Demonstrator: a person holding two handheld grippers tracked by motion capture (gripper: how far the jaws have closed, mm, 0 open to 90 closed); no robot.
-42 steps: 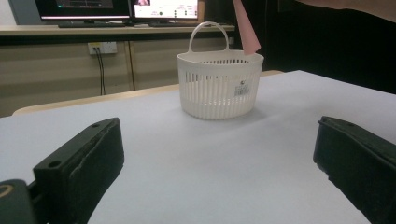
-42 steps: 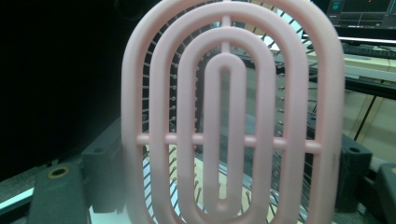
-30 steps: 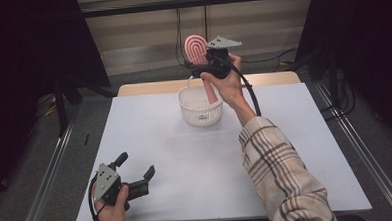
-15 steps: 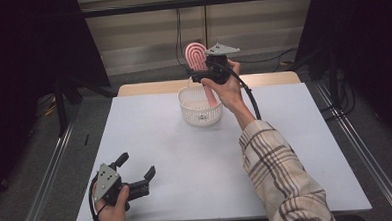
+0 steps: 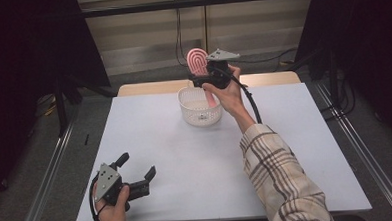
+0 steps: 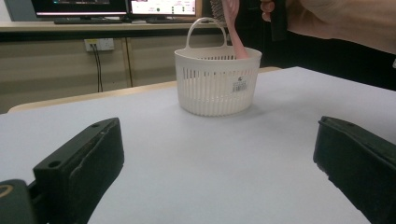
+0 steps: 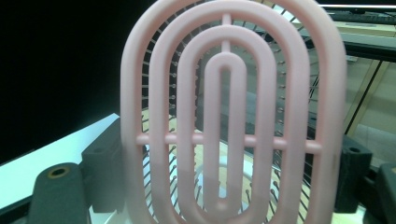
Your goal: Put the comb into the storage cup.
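Note:
My right gripper [image 5: 200, 81] is shut on a pink oval hairbrush [image 5: 198, 62] and holds it upright over the white plastic basket [image 5: 194, 115] at the table's far middle. The brush's handle points down inside the basket rim. In the right gripper view the brush head [image 7: 229, 116] stands between the two black jaws, bristles facing away. My left gripper [image 5: 138, 164] rests near the front left corner of the table, open with nothing in it. The left gripper view looks between its wide jaws at the basket [image 6: 217, 84] and the brush handle [image 6: 232, 28] dipping into it.
The white tabletop [image 5: 186, 161] lies bare between the two grippers. A plaid sleeve [image 5: 282, 182] crosses the right half of the table. Metal rails run along both sides, and monitors [image 6: 116, 7] stand on a desk behind.
The right hand has lowered the brush a little, so its handle sits deeper in the basket. The left gripper has kept still.

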